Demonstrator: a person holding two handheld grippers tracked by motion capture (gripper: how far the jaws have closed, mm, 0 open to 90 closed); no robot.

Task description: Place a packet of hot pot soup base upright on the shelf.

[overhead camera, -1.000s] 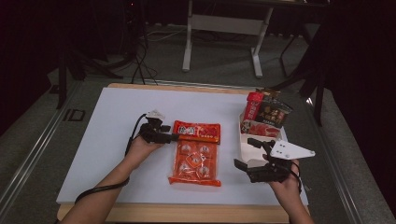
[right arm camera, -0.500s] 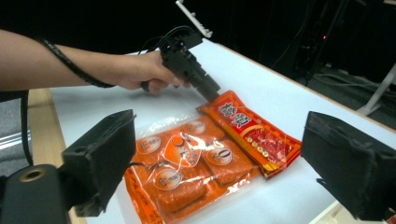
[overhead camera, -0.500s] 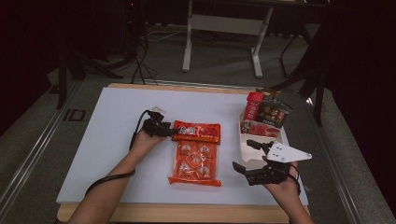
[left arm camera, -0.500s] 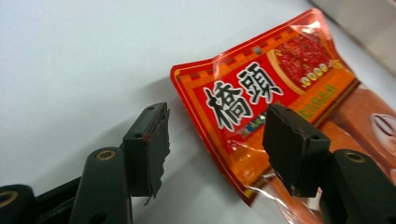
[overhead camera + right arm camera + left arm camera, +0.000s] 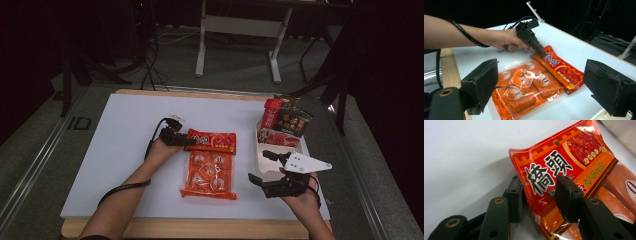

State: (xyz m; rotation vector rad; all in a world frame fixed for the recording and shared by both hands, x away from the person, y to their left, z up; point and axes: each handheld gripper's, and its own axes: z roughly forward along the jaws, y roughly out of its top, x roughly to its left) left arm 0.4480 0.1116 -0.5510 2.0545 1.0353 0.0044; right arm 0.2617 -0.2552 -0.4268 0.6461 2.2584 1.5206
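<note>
On the white worktop the big clear pack of orange blocks lies flat with the red foil sachet resting across its far end. My left hand-held gripper has just been closing around the sachet's lifted corner, so I judge the pickup barely begun. My right hand-held gripper hovers agape near the white box of packets, which is probably where the sachet goes.

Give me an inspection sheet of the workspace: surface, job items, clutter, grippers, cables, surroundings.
Surface: white board on a wooden table.
Job's things: red sauce packet, its end lifted off the board, overlapping the orange multipack.
Clutter: white box of snack packs at the right edge.
Grippers: left gripper has just been closing around the packet's end; right gripper open, nothing in it.
Cables: black cable along the left forearm.
Surroundings: dark floor, grey stand legs.
</note>
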